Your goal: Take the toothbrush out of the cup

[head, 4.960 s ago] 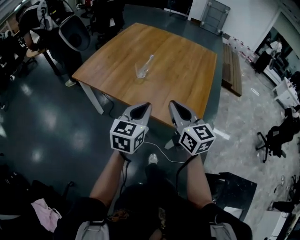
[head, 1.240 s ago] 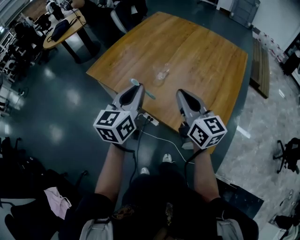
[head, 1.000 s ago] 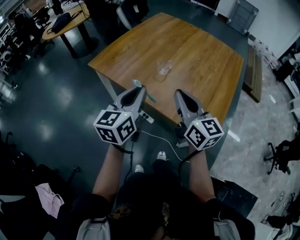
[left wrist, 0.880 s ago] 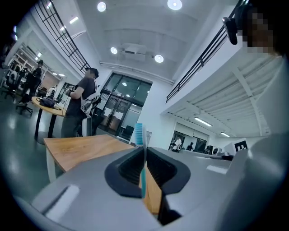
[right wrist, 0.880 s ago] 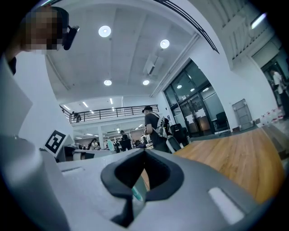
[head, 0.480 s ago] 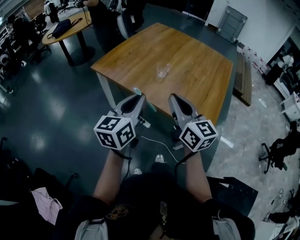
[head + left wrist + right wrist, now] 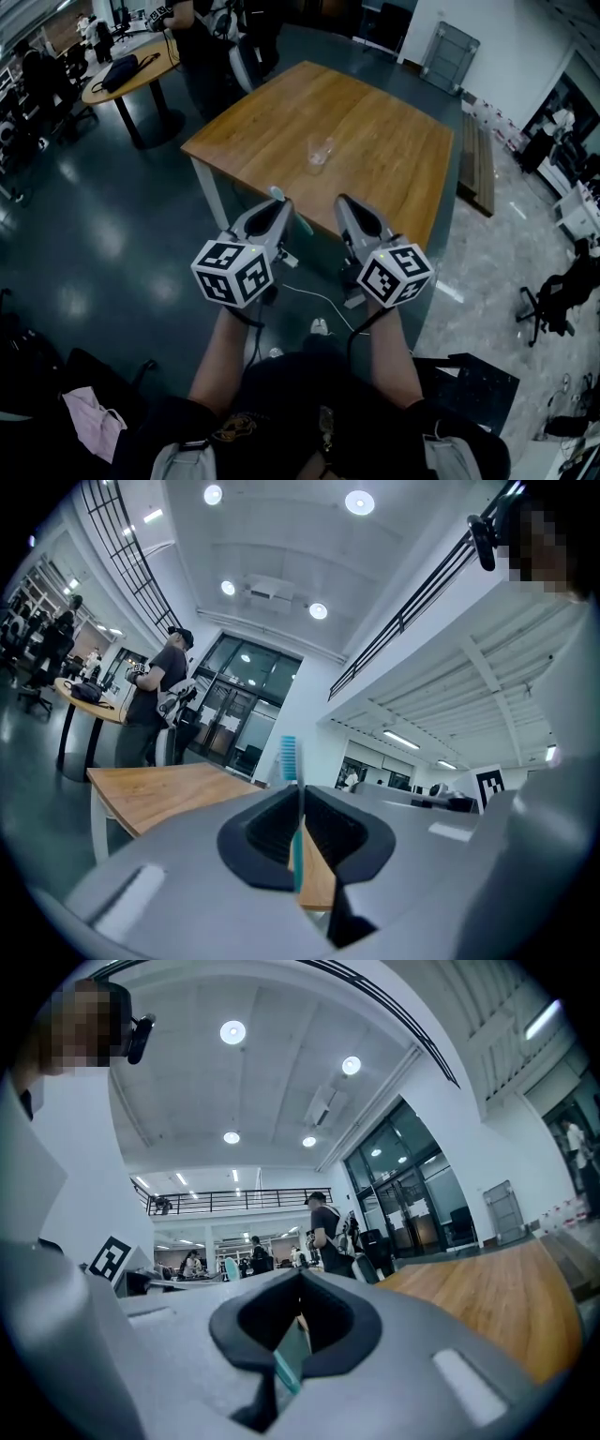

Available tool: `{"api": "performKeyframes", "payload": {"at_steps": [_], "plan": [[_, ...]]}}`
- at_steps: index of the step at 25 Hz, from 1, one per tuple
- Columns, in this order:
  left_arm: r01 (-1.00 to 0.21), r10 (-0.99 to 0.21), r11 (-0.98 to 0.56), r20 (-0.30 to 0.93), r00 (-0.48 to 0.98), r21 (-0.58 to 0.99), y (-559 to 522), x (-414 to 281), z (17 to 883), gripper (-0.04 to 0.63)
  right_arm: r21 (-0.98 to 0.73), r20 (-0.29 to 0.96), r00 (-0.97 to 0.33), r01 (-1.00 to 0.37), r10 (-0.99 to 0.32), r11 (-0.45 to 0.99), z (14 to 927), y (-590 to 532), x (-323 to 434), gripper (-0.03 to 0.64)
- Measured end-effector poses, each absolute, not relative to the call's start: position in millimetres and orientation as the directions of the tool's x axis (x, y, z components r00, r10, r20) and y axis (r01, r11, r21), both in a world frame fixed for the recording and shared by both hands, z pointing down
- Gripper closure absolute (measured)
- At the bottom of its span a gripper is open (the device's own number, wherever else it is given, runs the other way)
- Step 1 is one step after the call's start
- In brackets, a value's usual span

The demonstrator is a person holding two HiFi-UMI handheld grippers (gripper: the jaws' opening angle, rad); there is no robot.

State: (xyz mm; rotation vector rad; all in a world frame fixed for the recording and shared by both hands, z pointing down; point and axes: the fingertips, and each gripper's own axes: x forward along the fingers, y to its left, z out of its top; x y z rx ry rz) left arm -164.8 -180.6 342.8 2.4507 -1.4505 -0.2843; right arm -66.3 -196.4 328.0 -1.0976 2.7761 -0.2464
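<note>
Clamping the teal toothbrush between its closed jaws, the left gripper is pointing level toward the wooden table. The left gripper view is showing the brush standing nearly upright across the pads, with the bristle head rising at 12 o'clock above the tips and the handle running down toward 6 o'clock behind them.

In the head view, the left gripper is hovering over the dark floor, just short of the table's near edge. The toothbrush head is poking out past its tips. The clear cup is standing on the table, well apart from the brush. It is lying at about 1 o'clock from the left gripper and 11 o'clock from the right gripper.

The right gripper is hanging beside its partner, its jaws meeting at the tips with no object between them. A teal sliver in the hollow behind the tips is showing too dimly to identify.

A person is standing beyond the table at 10 o'clock in the left gripper view. A white cable is lying on the floor below the grippers.
</note>
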Motion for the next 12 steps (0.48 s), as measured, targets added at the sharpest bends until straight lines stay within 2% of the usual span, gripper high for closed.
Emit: {"api": "performKeyframes", "payload": {"at_steps": [12], "plan": [[-0.816,-0.869,-0.476,-0.034,0.494,0.328,-182.8,-168.2,340.3,0.566,-0.188,-0.072,-0.715,-0.675,-0.695,0.714,324.9,-196.5,-69.9,0.615]]}}
